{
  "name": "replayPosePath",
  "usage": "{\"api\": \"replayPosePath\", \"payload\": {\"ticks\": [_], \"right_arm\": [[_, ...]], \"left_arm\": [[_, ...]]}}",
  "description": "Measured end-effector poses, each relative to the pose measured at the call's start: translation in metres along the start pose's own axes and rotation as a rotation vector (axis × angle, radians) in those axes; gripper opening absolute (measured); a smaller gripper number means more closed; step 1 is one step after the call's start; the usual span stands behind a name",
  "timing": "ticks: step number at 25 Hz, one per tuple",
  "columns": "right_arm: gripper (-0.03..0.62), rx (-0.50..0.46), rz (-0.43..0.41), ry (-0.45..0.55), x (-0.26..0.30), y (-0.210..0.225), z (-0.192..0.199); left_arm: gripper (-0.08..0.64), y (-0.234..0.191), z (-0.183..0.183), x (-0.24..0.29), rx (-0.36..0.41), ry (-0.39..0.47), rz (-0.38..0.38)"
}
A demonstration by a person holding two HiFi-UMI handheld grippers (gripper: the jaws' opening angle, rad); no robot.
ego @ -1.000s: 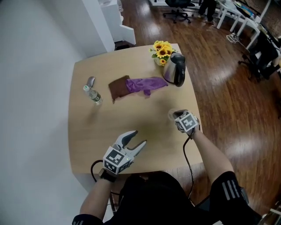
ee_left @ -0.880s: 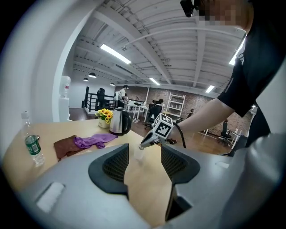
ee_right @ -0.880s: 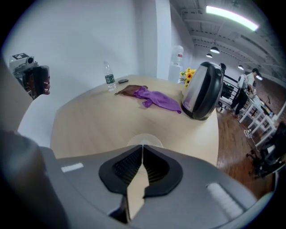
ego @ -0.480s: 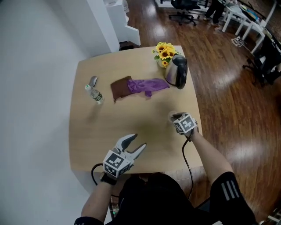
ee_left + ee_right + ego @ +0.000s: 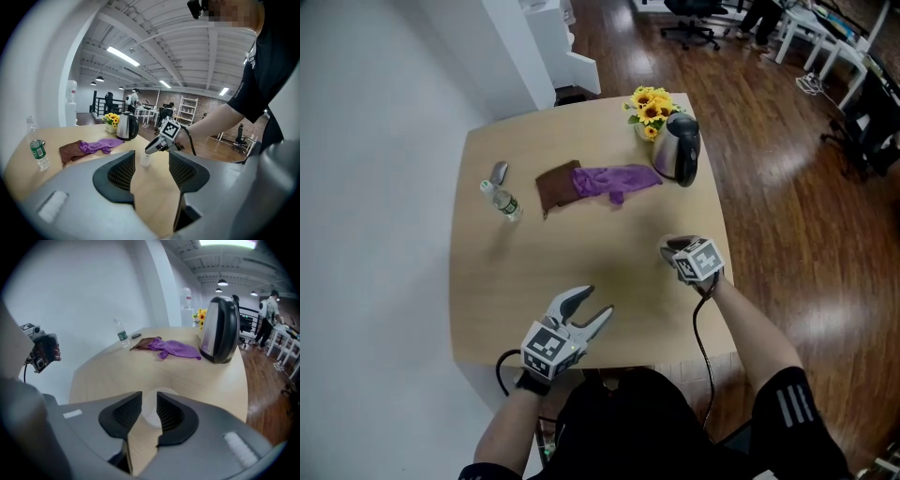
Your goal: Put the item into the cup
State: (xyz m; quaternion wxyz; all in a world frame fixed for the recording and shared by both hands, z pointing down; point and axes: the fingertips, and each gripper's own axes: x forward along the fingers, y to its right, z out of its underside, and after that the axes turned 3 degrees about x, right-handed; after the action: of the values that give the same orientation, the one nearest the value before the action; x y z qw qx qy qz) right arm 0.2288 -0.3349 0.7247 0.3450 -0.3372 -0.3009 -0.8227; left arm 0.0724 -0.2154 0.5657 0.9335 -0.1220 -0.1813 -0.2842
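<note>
1. My right gripper (image 5: pixel 672 249), on my side of the kettle (image 5: pixel 677 150), has just been spreading its fingers (image 5: pixel 123 415); released, they frame the clear cup (image 5: pixel 150 411).
2. My left gripper (image 5: pixel 596 301), farther from the kettle, hovers over the surface (image 5: pixel 534 262), fingers apart, empty.

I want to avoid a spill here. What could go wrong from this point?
1. The right gripper has just been opening its jaws, and the cup stands just beyond them. Pulling away carelessly could clip its rim and tip it.
2. The cup sits close to the right edge of the table, so a knock might send it to the floor.
3. No view shows inside the cup, so the item may have missed.
</note>
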Motion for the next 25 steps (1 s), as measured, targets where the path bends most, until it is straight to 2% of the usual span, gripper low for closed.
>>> {"api": "replayPosePath", "payload": {"ticks": [4,9,12,13,19,25], "right_arm": [[0.112,-0.036,0.008,0.097,-0.028,-0.015,-0.023],[0.103,-0.044,-0.025,0.268,-0.080,-0.060,-0.050],[0.038,-0.052,-0.030,0.370,-0.115,-0.098,-0.057],[0.008,-0.054,-0.031,0.403,-0.126,-0.113,-0.057],[0.008,-0.096,-0.062,0.541,-0.180,-0.246,-0.031],[0.008,-0.043,-0.036,0.618,-0.225,-0.365,0.022]], "left_arm": [[0.221,0.000,-0.007,-0.008,-0.001,0.018,-0.001],[0.221,0.003,-0.020,-0.035,0.012,0.054,-0.006],[0.221,0.007,-0.022,-0.058,0.033,0.073,-0.010],[0.221,0.010,-0.020,-0.067,0.036,0.084,-0.010],[0.221,0.042,-0.003,-0.149,0.073,0.131,-0.002],[0.221,0.097,0.033,-0.248,0.103,0.149,0.024]]}}
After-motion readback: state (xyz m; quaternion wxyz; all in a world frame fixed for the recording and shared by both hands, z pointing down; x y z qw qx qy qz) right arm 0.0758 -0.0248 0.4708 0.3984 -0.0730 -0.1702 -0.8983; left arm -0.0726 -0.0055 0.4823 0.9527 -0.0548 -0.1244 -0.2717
